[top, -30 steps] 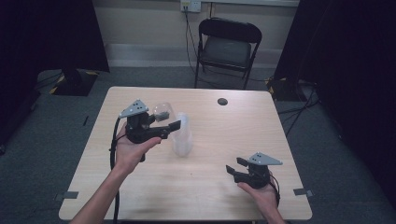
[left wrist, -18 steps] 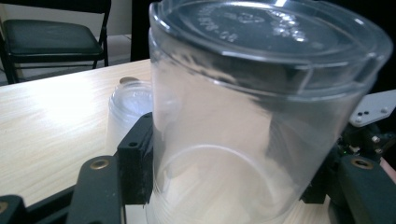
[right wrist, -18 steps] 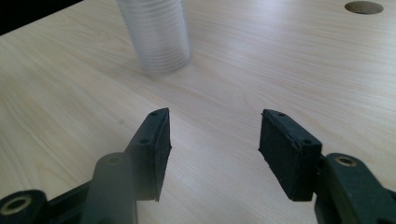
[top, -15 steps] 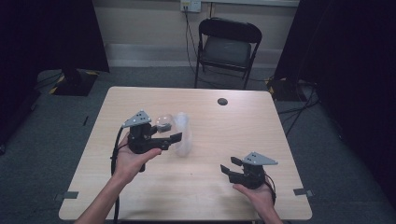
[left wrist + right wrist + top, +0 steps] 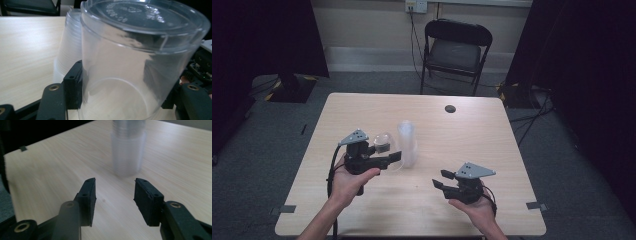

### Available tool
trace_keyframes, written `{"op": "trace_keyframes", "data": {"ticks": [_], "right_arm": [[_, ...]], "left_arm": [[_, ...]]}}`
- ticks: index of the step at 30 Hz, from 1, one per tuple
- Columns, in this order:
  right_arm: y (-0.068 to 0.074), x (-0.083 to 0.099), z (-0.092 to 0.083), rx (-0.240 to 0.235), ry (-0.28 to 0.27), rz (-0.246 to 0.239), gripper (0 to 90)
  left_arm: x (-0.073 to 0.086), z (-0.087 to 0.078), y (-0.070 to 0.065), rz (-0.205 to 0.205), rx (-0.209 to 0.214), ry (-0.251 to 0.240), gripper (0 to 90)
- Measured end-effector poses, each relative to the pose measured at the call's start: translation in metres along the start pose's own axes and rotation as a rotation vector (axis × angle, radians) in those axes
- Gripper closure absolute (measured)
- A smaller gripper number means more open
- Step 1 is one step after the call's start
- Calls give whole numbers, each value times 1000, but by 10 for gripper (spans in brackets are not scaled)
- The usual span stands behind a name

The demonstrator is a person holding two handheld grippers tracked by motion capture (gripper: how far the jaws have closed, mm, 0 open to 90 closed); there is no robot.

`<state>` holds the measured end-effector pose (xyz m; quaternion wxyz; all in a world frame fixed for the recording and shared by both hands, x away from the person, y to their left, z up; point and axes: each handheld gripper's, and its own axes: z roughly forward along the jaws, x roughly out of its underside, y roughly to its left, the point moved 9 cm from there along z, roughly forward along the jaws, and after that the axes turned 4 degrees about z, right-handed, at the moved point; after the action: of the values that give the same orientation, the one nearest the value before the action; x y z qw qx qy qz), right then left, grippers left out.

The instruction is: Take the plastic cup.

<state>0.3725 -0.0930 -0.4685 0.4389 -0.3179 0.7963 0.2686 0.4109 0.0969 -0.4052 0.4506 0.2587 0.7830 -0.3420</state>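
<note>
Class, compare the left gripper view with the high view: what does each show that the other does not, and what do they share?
Left gripper view alone: raised lettering on the upturned base of the clear cup, and both black pads pressed against its sides.

High view alone: the right gripper with its jaws apart and nothing between them, a small dark disc near the table's far edge, and the power outlet on the wall.

Both: the held cup, the stack of cups beside it, the wooden table, the folding chair.

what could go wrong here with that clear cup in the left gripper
The left gripper squeezes a thin clear cup upside down; too much force may buckle it or let it slip. It sits right beside the cup stack, which a swing could topple. The open right gripper is too far to help.
</note>
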Motion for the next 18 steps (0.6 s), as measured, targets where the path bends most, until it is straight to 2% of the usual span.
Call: {"op": "trace_keyframes", "data": {"ticks": [1, 2, 3, 4, 7, 10, 14, 16, 18], "right_arm": [[0, 0, 0, 0, 0, 0, 527], [9, -7, 3, -31, -16, -23, 527], [9, -7, 3, -31, -16, -23, 527], [16, -11, 7, -49, -26, -37, 533], [20, -14, 11, -58, -28, -54, 545], [26, -15, 15, -67, -31, -68, 559], [35, -18, 18, -98, -32, -86, 604], [39, -22, 19, -104, -43, -92, 605], [43, -28, 19, -104, -62, -116, 622]], "left_arm": [[1, 1, 0, -6, 4, 3, 373], [3, 2, 0, -11, 2, 4, 374], [4, 3, 0, -15, 3, 8, 374], [7, 5, 0, -30, 7, 10, 371], [12, 8, 0, -47, 5, 14, 362], [17, 10, -1, -74, 30, 35, 362], [19, 11, -7, -106, 79, 36, 376], [18, 12, -10, -116, 92, 35, 378], [18, 13, -14, -138, 126, 38, 380]]}}
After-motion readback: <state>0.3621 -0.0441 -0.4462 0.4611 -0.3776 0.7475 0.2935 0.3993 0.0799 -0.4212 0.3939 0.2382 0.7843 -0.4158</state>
